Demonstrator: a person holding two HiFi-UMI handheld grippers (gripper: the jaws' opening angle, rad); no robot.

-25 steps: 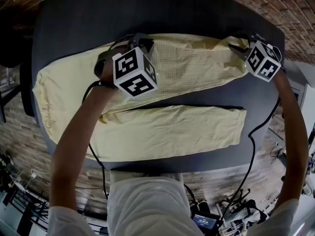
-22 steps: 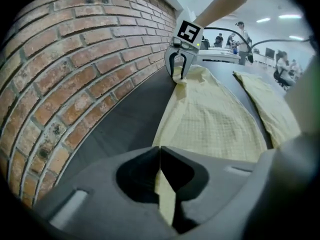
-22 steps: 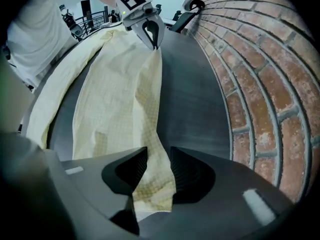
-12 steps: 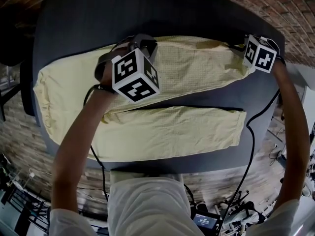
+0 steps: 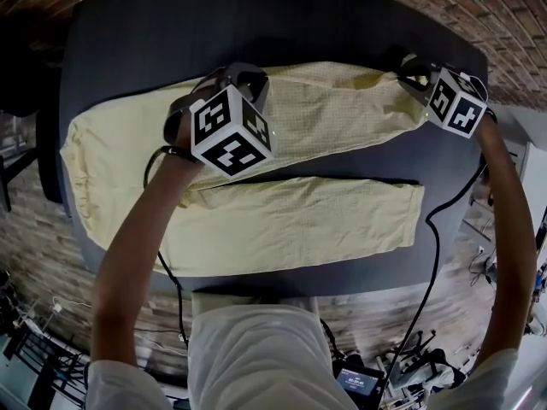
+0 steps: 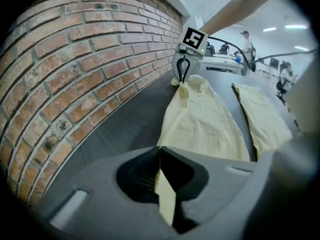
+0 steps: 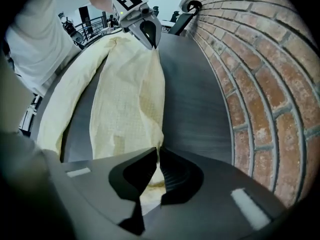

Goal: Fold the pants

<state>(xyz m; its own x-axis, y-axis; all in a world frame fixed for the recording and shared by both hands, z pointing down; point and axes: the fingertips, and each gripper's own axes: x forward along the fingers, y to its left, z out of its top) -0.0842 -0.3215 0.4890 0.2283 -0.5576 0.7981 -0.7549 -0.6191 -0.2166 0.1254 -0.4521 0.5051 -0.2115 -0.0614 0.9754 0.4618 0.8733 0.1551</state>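
Observation:
Pale yellow pants (image 5: 299, 225) lie spread on the dark table (image 5: 154, 32), waist at the left and both legs running right. The near leg lies flat. My left gripper (image 5: 244, 77) is shut on the far edge of the far leg (image 5: 342, 114) about midway along it, and a strip of cloth (image 6: 165, 199) shows between its closed jaws. At the far leg's hem corner my right gripper (image 5: 414, 70) has just been closing, with yellow fabric (image 7: 150, 186) now pinched between its jaws. Each gripper view shows the other gripper at the far end of the leg.
A brick wall (image 6: 75, 74) runs close along the table's far edge. The table's near rim (image 5: 282, 284) is right in front of the person's body. Cables (image 5: 432, 254) hang from the right arm toward the floor. People and desks (image 6: 245, 44) are in the background.
The right gripper has settled on the far leg's hem corner and shut on it. The left gripper keeps its grip and has lifted the leg's edge slightly.

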